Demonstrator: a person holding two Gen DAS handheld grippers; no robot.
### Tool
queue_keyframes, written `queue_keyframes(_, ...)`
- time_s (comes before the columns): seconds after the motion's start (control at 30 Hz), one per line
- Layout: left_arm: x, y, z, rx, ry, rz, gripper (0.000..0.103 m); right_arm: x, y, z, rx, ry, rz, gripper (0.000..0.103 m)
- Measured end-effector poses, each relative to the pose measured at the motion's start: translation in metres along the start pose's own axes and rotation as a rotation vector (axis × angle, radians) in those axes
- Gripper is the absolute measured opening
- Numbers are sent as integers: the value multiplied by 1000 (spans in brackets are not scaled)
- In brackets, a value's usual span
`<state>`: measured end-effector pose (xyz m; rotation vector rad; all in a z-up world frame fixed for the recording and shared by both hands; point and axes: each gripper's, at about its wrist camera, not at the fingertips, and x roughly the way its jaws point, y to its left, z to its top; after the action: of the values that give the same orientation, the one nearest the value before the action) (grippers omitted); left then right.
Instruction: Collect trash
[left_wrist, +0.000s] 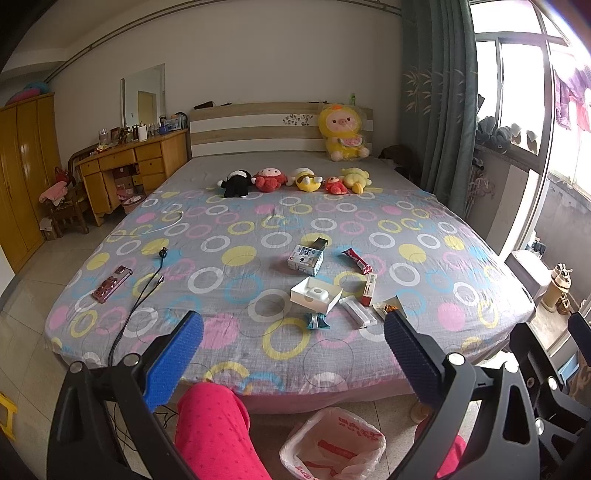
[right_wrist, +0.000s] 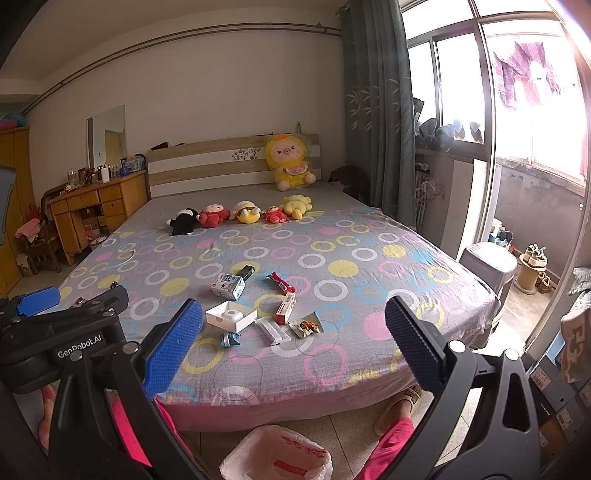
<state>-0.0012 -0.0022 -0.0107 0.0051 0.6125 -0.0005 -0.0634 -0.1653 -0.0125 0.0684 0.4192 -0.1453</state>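
Note:
Trash lies on the bed's patterned sheet (left_wrist: 236, 288): an open white box (left_wrist: 316, 294), a blue-white carton (left_wrist: 306, 259), a red wrapper (left_wrist: 356, 259), a red-white small box (left_wrist: 368, 289), a white packet (left_wrist: 357, 311), a teal wrapper (left_wrist: 317, 320) and a snack wrapper (left_wrist: 386, 307). The same items show in the right wrist view, around the white box (right_wrist: 231, 315). A bin with a plastic bag (left_wrist: 332, 448) stands on the floor below. My left gripper (left_wrist: 293, 345) and right gripper (right_wrist: 293, 336) are open and empty, held before the bed's foot.
Several plush toys (left_wrist: 295, 179) lie near the headboard. A pink phone (left_wrist: 112, 283) and black cable (left_wrist: 142, 291) lie on the bed's left. A wooden desk (left_wrist: 129, 166) stands left, a grey bin (right_wrist: 487, 266) and window right. The person's pink-clad legs (left_wrist: 214, 432) flank the bag.

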Motion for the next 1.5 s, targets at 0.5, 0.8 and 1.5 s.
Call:
queue_keyframes(0.5,9,6,-12,3,13,-1,96,3,9,5,-17,19,15,97)
queue_keyframes(0.8,33,14,2,59,58,-31,96,31,-3,13,-51,65,127,97)
queue_keyframes(1.5,178,10,72,222,358,-133,96,185,-38,57,-192,350,225,97)
